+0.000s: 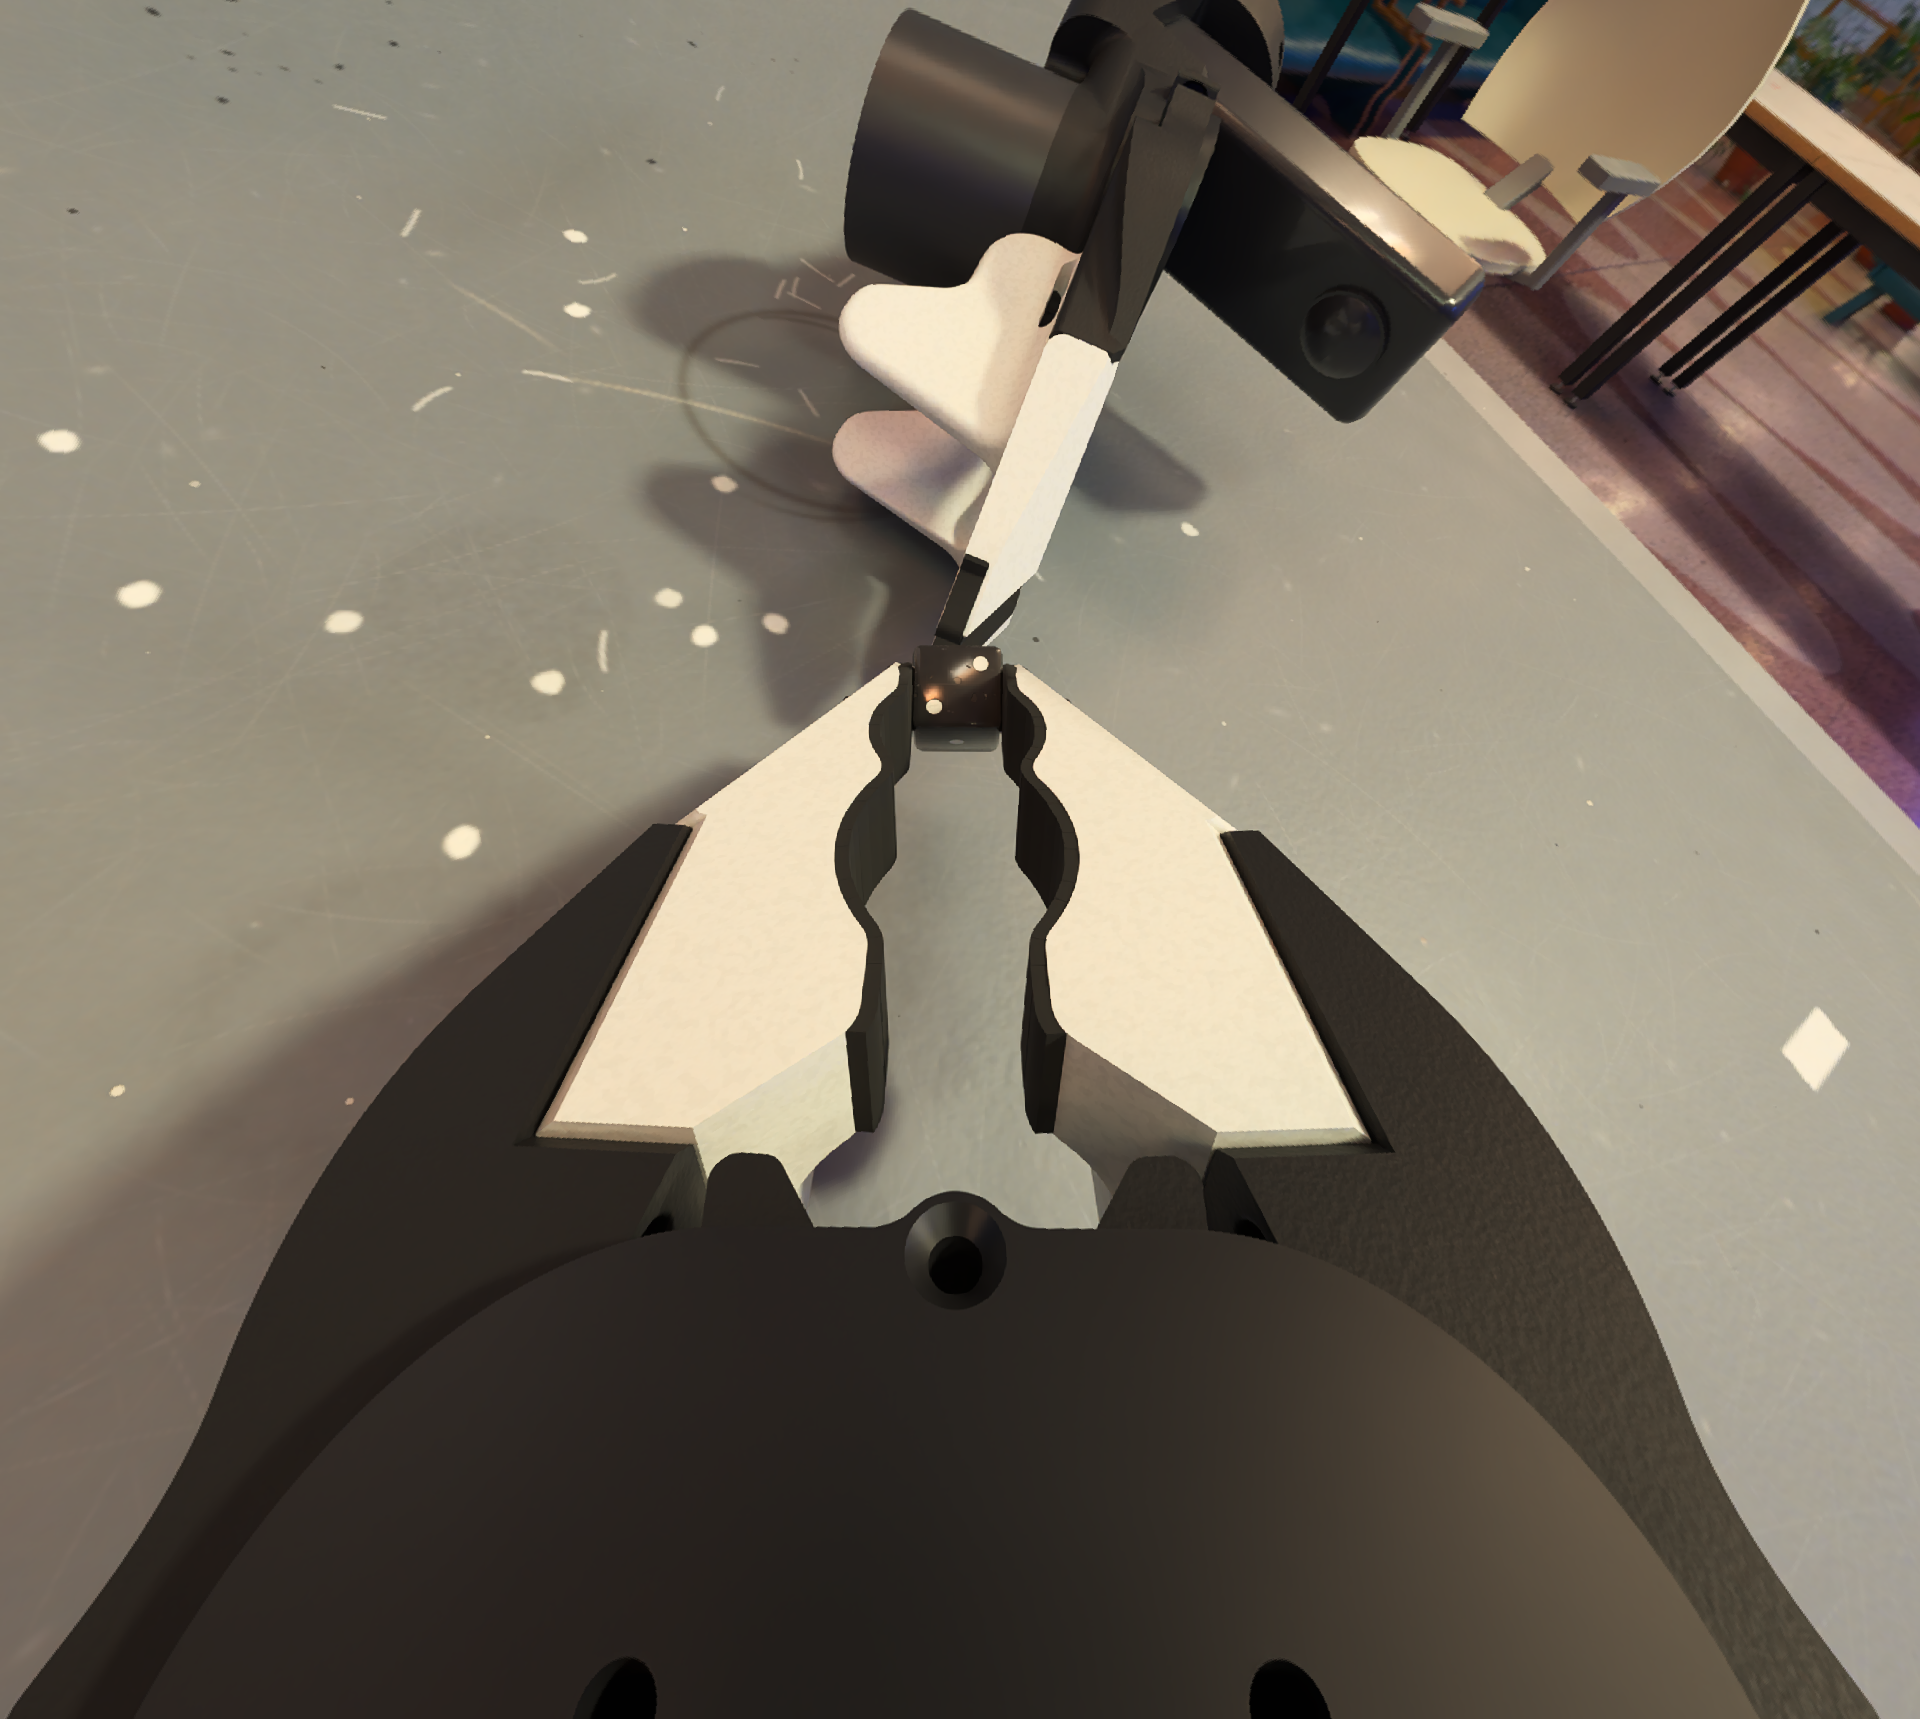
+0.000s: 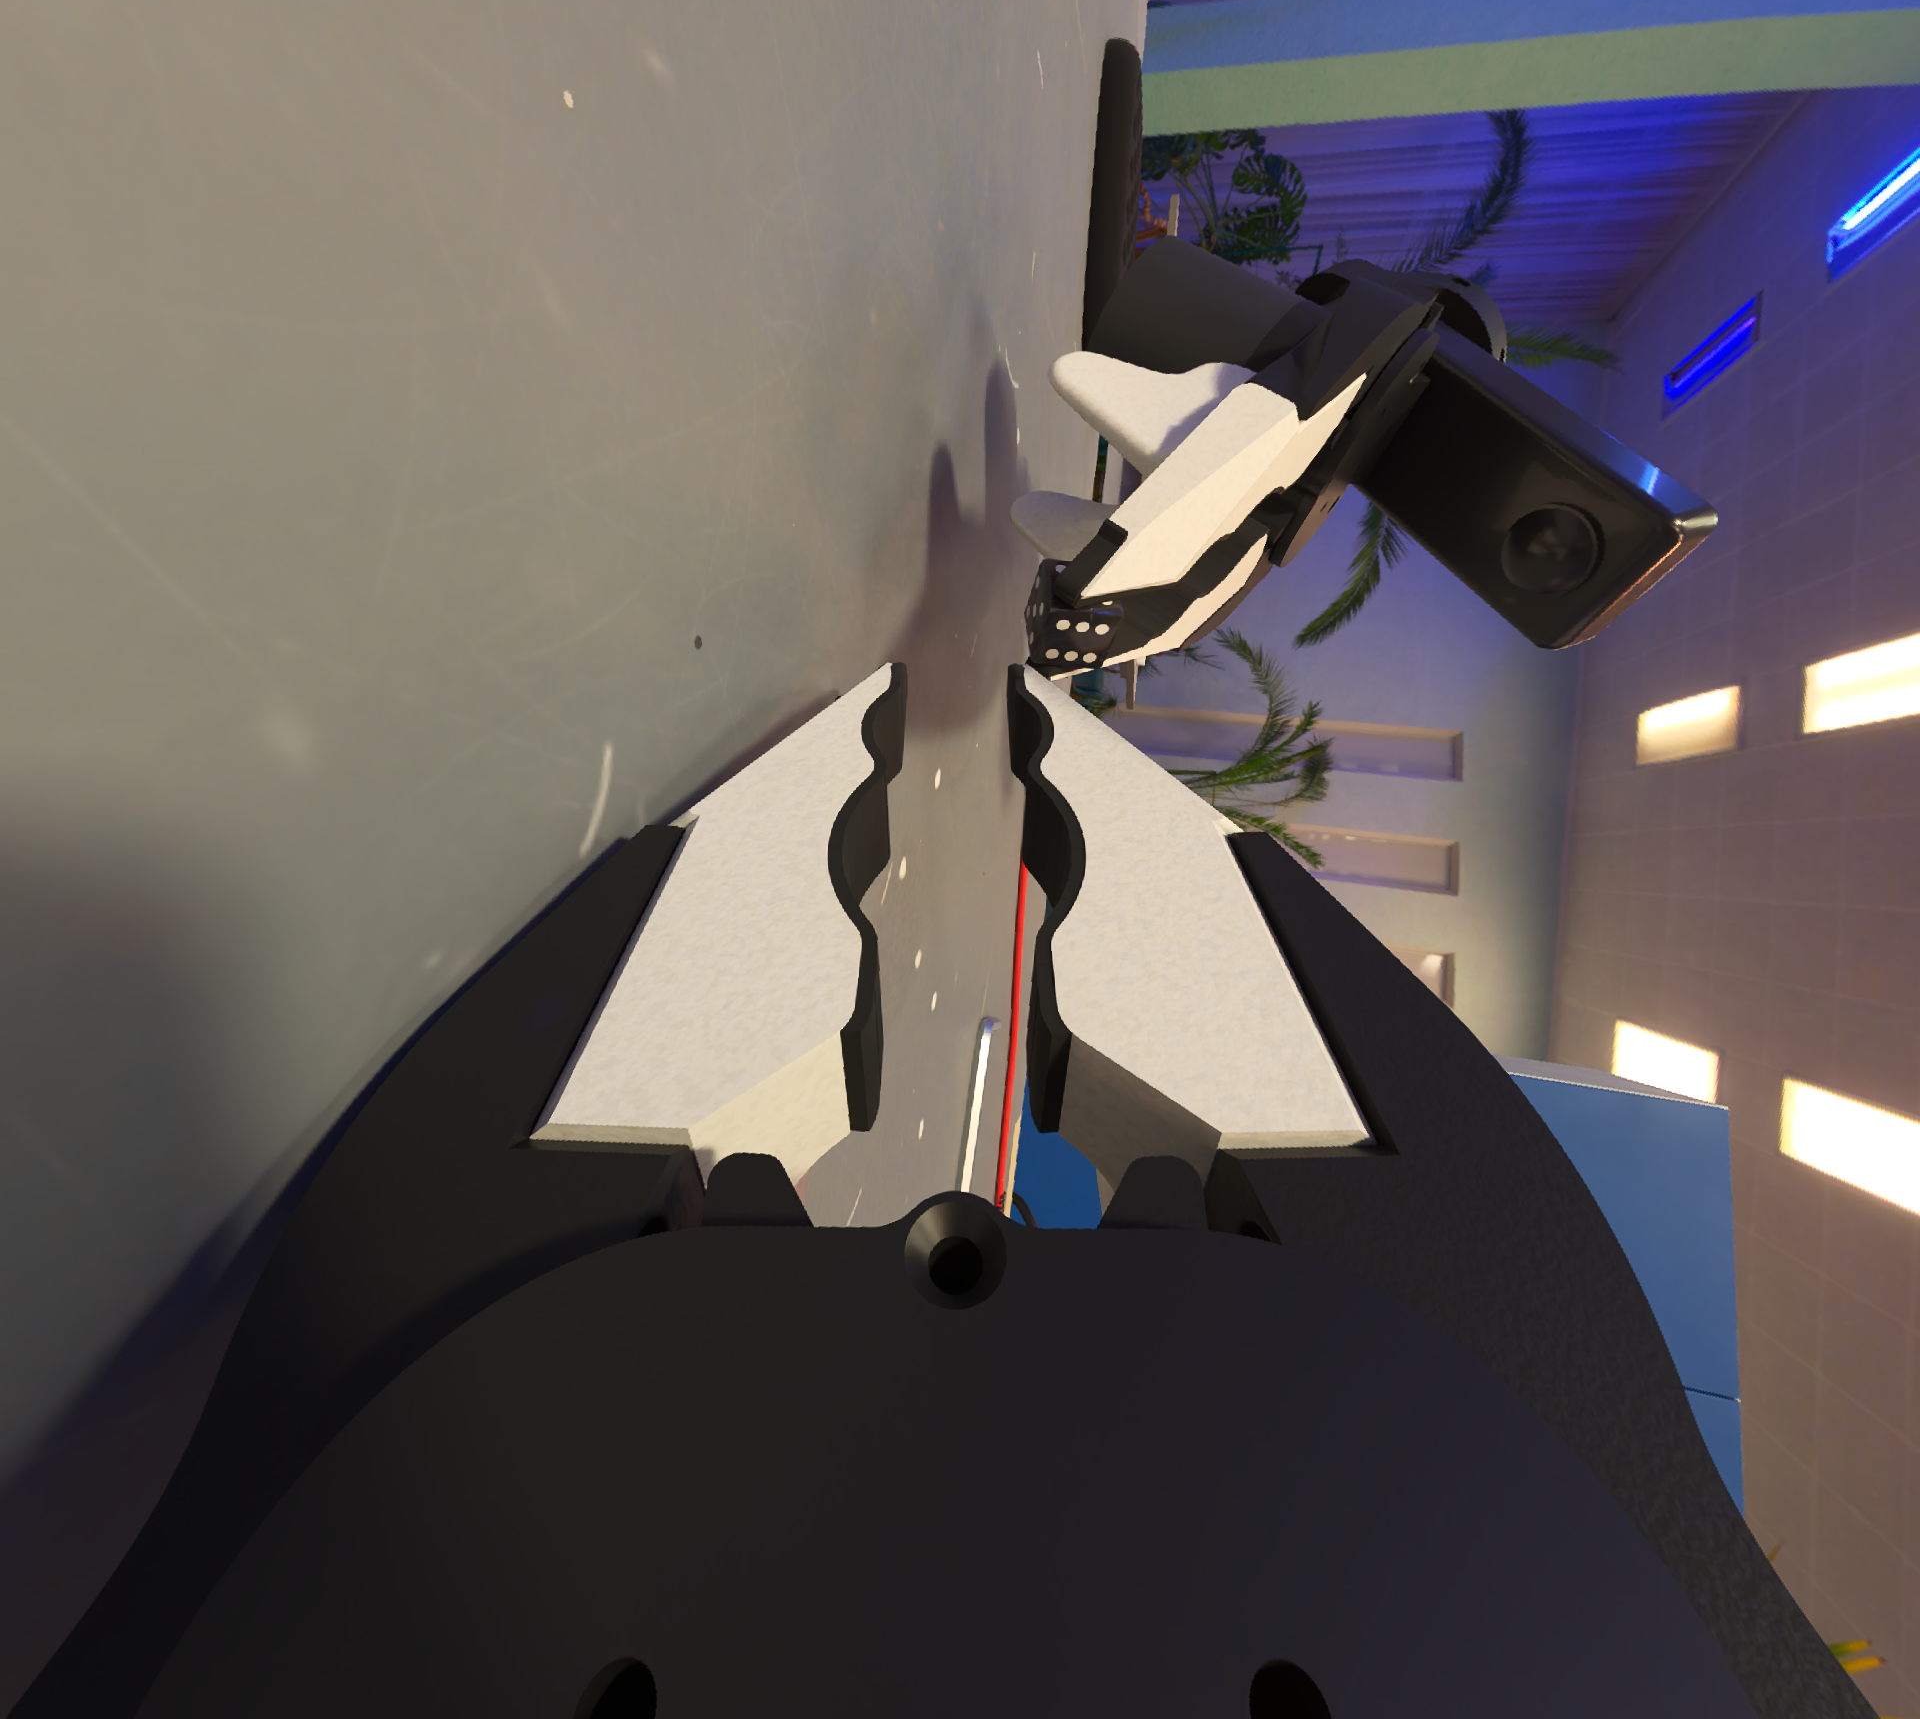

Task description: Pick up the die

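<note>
L hand-held gripper (image 1: 957, 690) level, clamped on die (image 1: 958, 693)

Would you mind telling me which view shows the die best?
The left wrist view: the die sits centred between the left gripper jaws. The right wrist view shows it off-centre, partly covered by that gripper.

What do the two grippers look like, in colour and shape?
Both look alike. The left gripper has a rounded matte black body with round holes, and two white wedge-shaped fingers lined with wavy black pads. The right gripper is the same. Each carries a black box camera with a round lens and a white handle. No cables show.
</note>
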`<state>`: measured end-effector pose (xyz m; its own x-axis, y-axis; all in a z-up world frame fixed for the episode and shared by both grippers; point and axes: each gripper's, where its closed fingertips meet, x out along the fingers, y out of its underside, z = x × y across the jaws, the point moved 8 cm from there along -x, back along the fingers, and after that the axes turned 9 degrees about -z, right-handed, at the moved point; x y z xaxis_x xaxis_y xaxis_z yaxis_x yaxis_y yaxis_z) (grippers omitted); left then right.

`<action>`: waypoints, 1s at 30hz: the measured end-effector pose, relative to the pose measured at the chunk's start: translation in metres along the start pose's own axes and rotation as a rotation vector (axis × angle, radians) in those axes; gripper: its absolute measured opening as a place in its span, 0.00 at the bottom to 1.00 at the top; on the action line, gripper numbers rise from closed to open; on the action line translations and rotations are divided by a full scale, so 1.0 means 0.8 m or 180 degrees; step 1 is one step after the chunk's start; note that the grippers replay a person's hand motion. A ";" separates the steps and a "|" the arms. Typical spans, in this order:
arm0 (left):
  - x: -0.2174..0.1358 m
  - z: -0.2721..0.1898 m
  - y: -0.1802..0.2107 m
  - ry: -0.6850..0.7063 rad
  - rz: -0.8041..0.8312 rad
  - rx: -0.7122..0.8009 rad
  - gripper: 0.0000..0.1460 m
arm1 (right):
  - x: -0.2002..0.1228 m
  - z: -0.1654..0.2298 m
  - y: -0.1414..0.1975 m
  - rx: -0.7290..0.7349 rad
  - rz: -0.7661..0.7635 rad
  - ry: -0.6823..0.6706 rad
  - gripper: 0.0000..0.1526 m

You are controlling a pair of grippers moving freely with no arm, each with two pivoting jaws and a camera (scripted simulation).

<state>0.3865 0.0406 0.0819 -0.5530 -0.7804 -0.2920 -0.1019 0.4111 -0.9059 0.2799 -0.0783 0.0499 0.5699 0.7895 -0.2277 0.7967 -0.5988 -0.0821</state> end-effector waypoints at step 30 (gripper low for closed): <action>0.001 -0.002 0.002 0.0179 -0.0024 0.0255 0.11 | -0.002 0.000 -0.005 -0.0046 -0.0055 -0.0019 0.12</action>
<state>0.3844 0.0416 0.0808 -0.5982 -0.7547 -0.2694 -0.0409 0.3645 -0.9303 0.2758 -0.0774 0.0510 0.5548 0.7989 -0.2321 0.8093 -0.5830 -0.0721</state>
